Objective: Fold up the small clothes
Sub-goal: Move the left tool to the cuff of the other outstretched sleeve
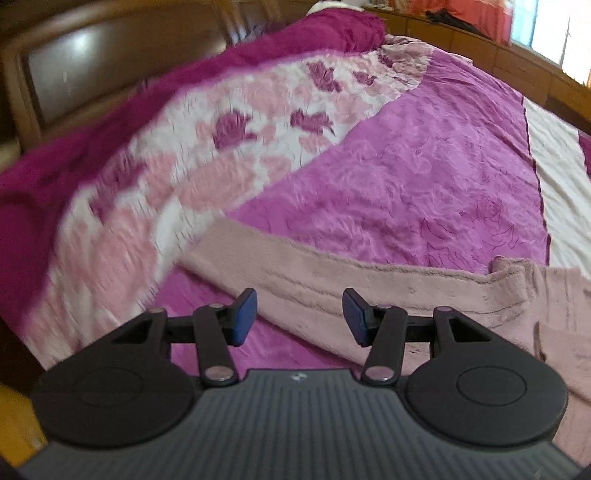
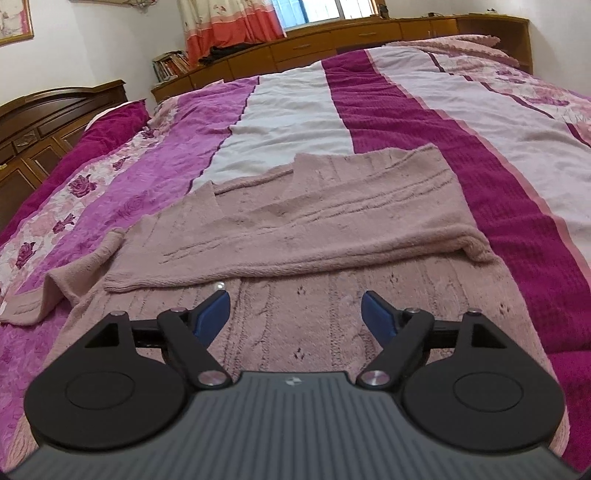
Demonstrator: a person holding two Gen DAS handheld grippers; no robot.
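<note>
Pink sweater (image 2: 314, 221) right under both open grippers, flat on bedspread (image 2: 406, 110).
Your right gripper (image 2: 295, 314) is wide open w/ nothing held; left gripper (image 1: 299, 317) half open, empty, over the left sleeve (image 1: 295, 269). Risk: pinching bedspread w/ the knit, dragging the folded sleeve loose. Nothing blocks you.

A wide bedspread striped in magenta, white and rose-printed pink (image 2: 388, 110) covers the bed. A dark carved wooden headboard (image 2: 55, 107) stands at its left. Beyond it runs a low wooden cabinet with drawers (image 2: 332, 40), with an orange-banded floral curtain (image 2: 229, 26) and a row of books (image 2: 170, 64) behind.
</note>
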